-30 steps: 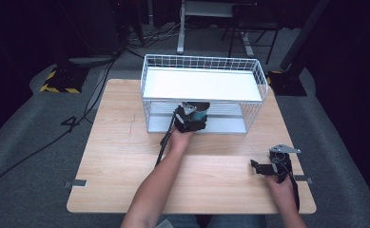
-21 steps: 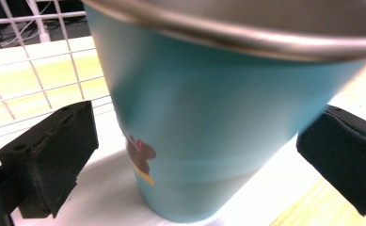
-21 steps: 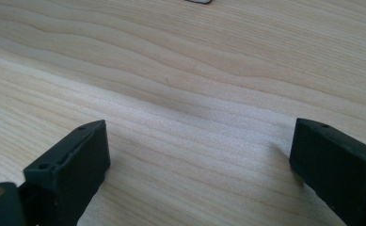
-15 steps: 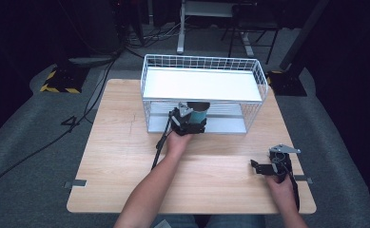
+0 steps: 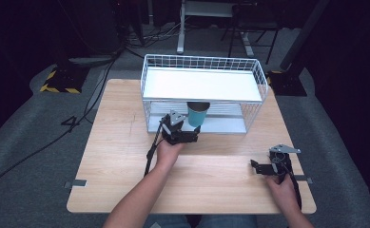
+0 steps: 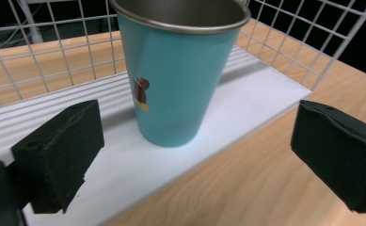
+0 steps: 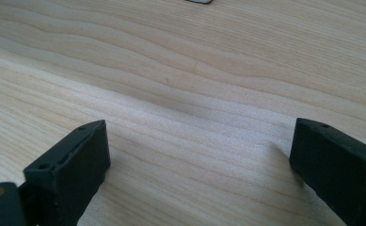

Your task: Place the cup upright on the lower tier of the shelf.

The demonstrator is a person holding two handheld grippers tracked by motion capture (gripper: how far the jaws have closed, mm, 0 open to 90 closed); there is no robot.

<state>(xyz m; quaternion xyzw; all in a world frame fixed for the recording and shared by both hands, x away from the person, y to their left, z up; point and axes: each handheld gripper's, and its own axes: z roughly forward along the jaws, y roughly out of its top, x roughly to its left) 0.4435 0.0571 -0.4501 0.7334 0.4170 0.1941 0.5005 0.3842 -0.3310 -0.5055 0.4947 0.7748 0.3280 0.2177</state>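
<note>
cup point(image 6: 178, 70) is seen upright just beyond the spread jaws of the left gripper point(image 6: 197, 150), untouched; right gripper point(image 7: 199, 169) is held spread over bare table point(image 7: 194, 70).

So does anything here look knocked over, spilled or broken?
Nothing stands out. The teal cup stands upright on the lower white shelf of the wire rack, near its front edge, with the open left gripper just short of it. The right gripper rests open on the wooden table.
</note>
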